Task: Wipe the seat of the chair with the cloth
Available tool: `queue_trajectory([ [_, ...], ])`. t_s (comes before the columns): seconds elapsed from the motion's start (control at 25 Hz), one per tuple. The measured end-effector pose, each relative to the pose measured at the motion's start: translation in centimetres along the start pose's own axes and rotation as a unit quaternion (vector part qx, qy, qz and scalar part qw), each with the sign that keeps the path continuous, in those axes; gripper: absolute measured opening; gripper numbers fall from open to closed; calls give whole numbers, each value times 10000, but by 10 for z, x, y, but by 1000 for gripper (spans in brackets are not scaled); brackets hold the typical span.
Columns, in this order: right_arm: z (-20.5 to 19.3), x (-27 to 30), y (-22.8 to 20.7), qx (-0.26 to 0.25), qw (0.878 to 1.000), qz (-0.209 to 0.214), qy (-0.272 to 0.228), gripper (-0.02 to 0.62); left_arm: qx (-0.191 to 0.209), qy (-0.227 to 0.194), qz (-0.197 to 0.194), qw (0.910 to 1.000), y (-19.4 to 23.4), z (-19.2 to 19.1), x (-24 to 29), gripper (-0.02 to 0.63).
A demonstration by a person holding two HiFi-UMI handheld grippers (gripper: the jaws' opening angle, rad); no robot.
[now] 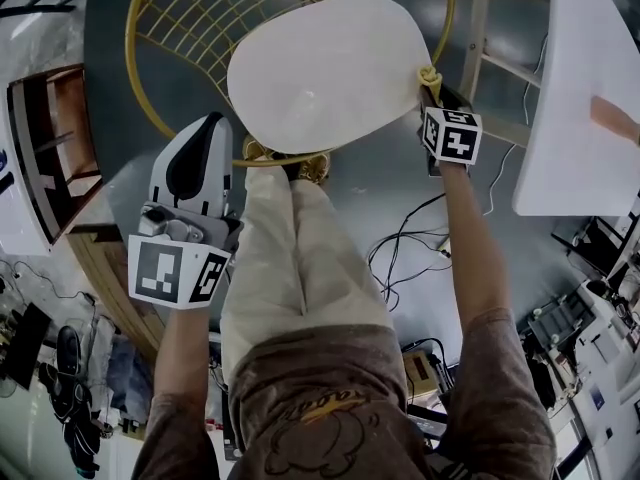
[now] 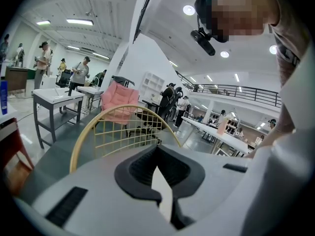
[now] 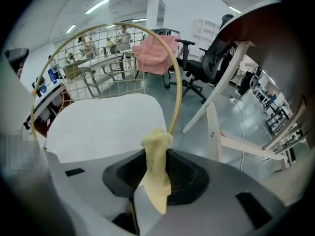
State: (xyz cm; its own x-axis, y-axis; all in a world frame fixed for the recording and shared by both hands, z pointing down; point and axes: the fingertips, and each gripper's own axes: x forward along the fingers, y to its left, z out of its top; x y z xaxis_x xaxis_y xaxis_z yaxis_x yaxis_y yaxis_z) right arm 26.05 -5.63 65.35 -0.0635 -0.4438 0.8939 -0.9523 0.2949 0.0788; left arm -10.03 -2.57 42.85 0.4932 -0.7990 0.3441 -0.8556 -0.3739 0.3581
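Note:
The chair has a white seat [image 1: 320, 68] and a yellow wire back [image 1: 200, 18]. At the seat's right edge my right gripper [image 1: 432, 86] is shut on a small yellow cloth [image 1: 429, 74], bunched into a twist between the jaws. In the right gripper view the cloth [image 3: 156, 146] sticks up from the right gripper [image 3: 156, 181], with the seat [image 3: 103, 122] just beyond it. My left gripper [image 1: 212, 120] hangs off the seat's front-left corner, apart from it, shut and holding nothing. In its own view the left gripper [image 2: 160, 173] points at the chair back [image 2: 123, 127].
A white table [image 1: 580, 98] on pale wooden legs [image 1: 480, 48] stands close on the right. Cables [image 1: 410, 248] lie on the grey floor. A wooden shelf unit [image 1: 60, 148] is at the left. The person's legs [image 1: 290, 258] reach the seat's front edge.

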Motion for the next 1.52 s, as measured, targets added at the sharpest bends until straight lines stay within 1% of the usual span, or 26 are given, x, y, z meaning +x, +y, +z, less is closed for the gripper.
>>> queue_trajectory([
  [0.24, -2, 7, 5, 172, 9998, -7, -42, 130, 6, 0, 22, 10000, 2, 0, 4, 3],
  [0.44, -3, 4, 10, 1, 9999, -94, -102, 130, 6, -5, 21, 10000, 1, 2, 8, 3],
  [0.68, -9, 6, 32, -45, 10000, -23, -40, 130, -10, 26, 53, 10000, 4, -1, 8, 3],
  [0.84, -12, 10, 53, -152, 9997, 187, 20, 130, -24, 15, 77, 10000, 5, -2, 7, 3],
  [0.92, -14, 11, 59, -267, 9994, 197, 40, 131, -20, 19, 89, 10000, 6, -3, 6, 3],
  [1.0, -15, 12, 63, -204, 9995, 221, 47, 132, -20, 30, 101, 9999, 7, -5, 5, 3],
  [1.08, -17, 13, 71, -144, 9993, 339, 83, 130, -25, 39, 112, 9999, 8, -6, 4, 3],
  [1.24, -20, 15, 91, -314, 9982, 482, 163, 130, -33, 47, 105, 9999, 8, -6, 4, 3],
  [1.36, -21, 18, 112, -167, 9970, 731, 197, 132, -17, 53, 125, 9999, 11, -6, 2, 3],
  [1.52, -25, 19, 147, -124, 9937, 1079, 262, 131, -7, 46, 152, 9999, 13, -7, 1, 3],
])
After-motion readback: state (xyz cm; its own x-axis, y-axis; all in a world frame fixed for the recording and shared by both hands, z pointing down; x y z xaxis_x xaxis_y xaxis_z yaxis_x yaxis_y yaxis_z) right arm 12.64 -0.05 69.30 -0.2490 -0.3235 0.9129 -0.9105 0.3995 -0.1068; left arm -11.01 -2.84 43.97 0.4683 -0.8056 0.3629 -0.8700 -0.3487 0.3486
